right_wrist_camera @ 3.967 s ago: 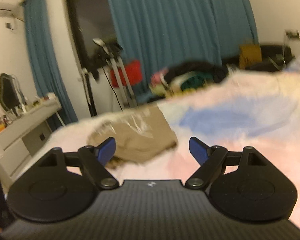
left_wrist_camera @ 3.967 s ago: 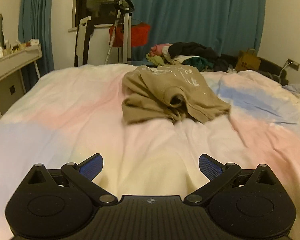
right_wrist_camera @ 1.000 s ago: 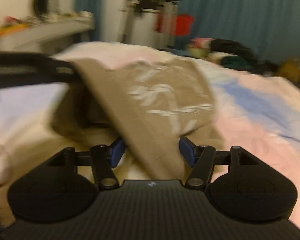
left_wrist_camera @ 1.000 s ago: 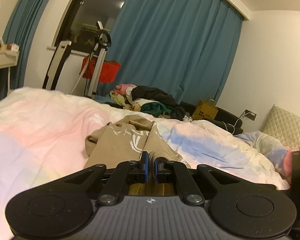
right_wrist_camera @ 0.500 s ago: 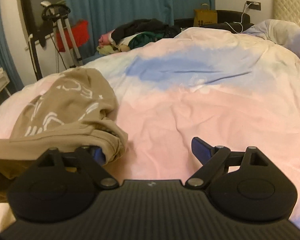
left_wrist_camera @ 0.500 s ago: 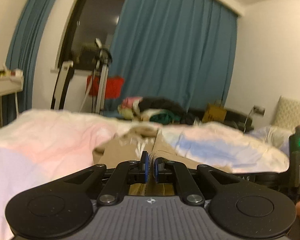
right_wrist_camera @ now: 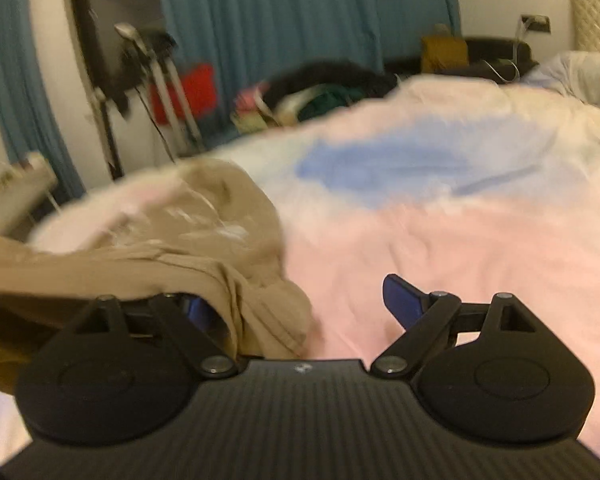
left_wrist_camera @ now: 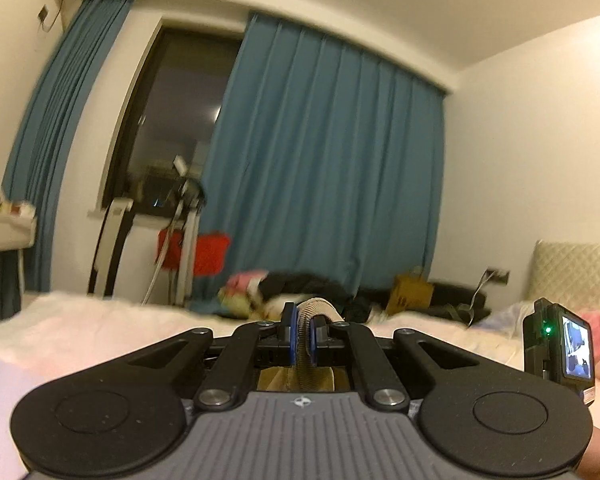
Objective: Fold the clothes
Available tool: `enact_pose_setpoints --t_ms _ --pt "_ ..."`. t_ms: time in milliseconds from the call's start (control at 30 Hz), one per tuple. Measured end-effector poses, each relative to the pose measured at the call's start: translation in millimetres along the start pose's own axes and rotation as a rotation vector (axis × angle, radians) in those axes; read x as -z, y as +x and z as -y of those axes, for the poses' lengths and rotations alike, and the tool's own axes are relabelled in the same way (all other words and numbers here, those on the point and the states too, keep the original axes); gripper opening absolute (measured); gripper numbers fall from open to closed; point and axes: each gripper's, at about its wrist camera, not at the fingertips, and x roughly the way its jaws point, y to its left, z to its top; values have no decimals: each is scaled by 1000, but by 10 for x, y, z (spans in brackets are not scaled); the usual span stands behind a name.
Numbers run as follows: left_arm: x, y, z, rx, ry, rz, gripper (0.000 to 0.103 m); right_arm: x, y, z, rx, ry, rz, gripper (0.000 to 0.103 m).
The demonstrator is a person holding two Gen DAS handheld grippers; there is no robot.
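Observation:
My left gripper [left_wrist_camera: 302,334] is shut on the ribbed edge of a tan sweatshirt [left_wrist_camera: 306,354] and holds it raised, so most of the garment is hidden below the gripper body. In the right wrist view the tan sweatshirt [right_wrist_camera: 188,236], with a white print, lies bunched on the bed at left. Its ribbed hem [right_wrist_camera: 276,320] drapes over my right gripper's left finger. My right gripper [right_wrist_camera: 300,304] is open, with the right fingertip [right_wrist_camera: 400,292] bare above the pink bedspread.
The bed has a pink, blue and white duvet [right_wrist_camera: 440,208]. A pile of other clothes [right_wrist_camera: 320,88] lies at its far edge. A red basket and stand [left_wrist_camera: 204,254] are by the blue curtains [left_wrist_camera: 320,184]. A shelf [left_wrist_camera: 4,224] is at left. The right gripper's camera unit [left_wrist_camera: 560,350] shows at right.
My left gripper has lifted and tilted up with the sweatshirt edge still clamped. The sweatshirt has shifted further over my right gripper's left finger. The right gripper stays open.

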Motion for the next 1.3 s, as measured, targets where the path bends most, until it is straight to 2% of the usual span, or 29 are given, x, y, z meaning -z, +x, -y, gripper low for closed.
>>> enact_pose_setpoints --t_ms 100,167,300,333,400,533,633,700,767,800,833,933,1033,1133,1300 --pt "85 139 -51 -21 -23 -111 8 -55 -71 48 56 28 69 87" --pt "164 228 -95 -30 -27 -191 10 -82 -163 92 58 54 127 87" --pt "325 403 -184 -50 -29 -351 22 -96 -149 142 59 71 133 87" --pt "373 460 -192 -58 -11 -390 30 -79 -160 153 60 73 130 87" --pt "473 583 -198 -75 36 -466 39 -55 -191 173 61 79 129 87" --pt "693 661 -238 -162 130 -572 49 -33 -230 202 68 81 144 87" --pt "710 659 -297 -201 155 -577 55 -10 -178 211 94 65 138 87" --pt "649 612 -346 -263 155 -519 55 10 -118 203 128 38 114 87" --pt "554 576 -386 -359 163 -450 63 35 -44 229 159 31 67 87" --pt "514 573 -384 -407 183 -415 70 52 -6 253 160 43 41 87" --pt "476 574 -376 -454 208 -378 71 71 31 282 152 63 15 87" --pt "342 558 -357 -467 207 -280 72 63 42 291 153 77 5 87" --pt "76 564 -348 -472 156 -197 78 -105 -130 279 122 84 69 87" --pt "-359 536 -352 -469 112 -104 79 -430 -410 186 78 80 163 87" --pt "-1372 555 -271 -474 87 42 79 -1237 -976 -70 2 77 327 87"
